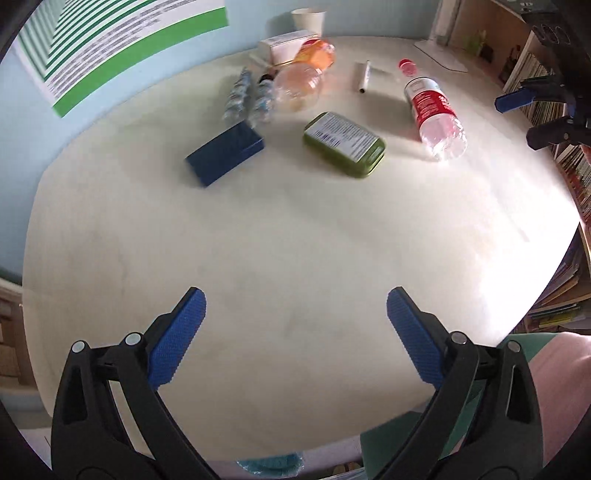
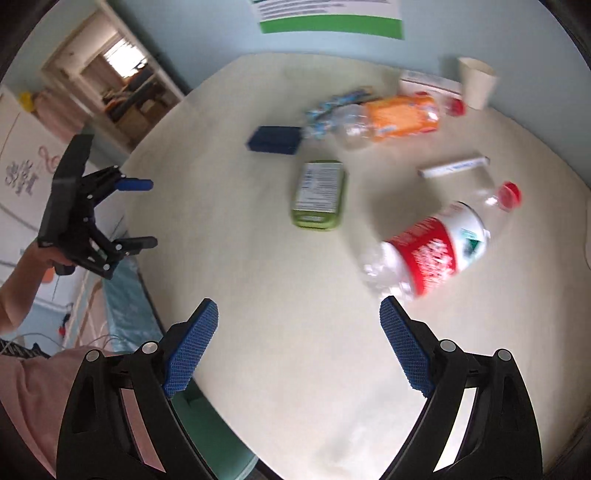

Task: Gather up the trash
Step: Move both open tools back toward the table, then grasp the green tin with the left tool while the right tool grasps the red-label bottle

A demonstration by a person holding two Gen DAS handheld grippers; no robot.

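Both grippers are held above a pale table (image 1: 295, 240), pointed steeply down at it. The left gripper (image 1: 295, 328) is seen with jaws spread wide, blue pads well apart, nothing between them and only bare tabletop just ahead. The right gripper (image 2: 299, 343) is likewise wide open and empty. Nearest ahead of the right gripper, just beyond its right-hand pad, a clear bottle with a red label (image 2: 436, 243) is lying on its side, red cap pointing away. Ahead of both tools, near mid-table, a green tin (image 1: 345, 144) is lying flat with its printed label up. Ahead and to the left of the left gripper, a dark blue box (image 1: 225, 153) is noted. Farther on, blue-white crumpled wrappers (image 1: 247, 96) are lying beside an orange-labelled clear bottle (image 1: 306, 70), also on its side; whether they touch cannot be told through blur. A white tube-like item (image 1: 364, 75) is lying to the right of that bottle. Farthest off, by the wall, a white carton (image 1: 286, 44) and a paper cup (image 1: 308, 18) are recorded.
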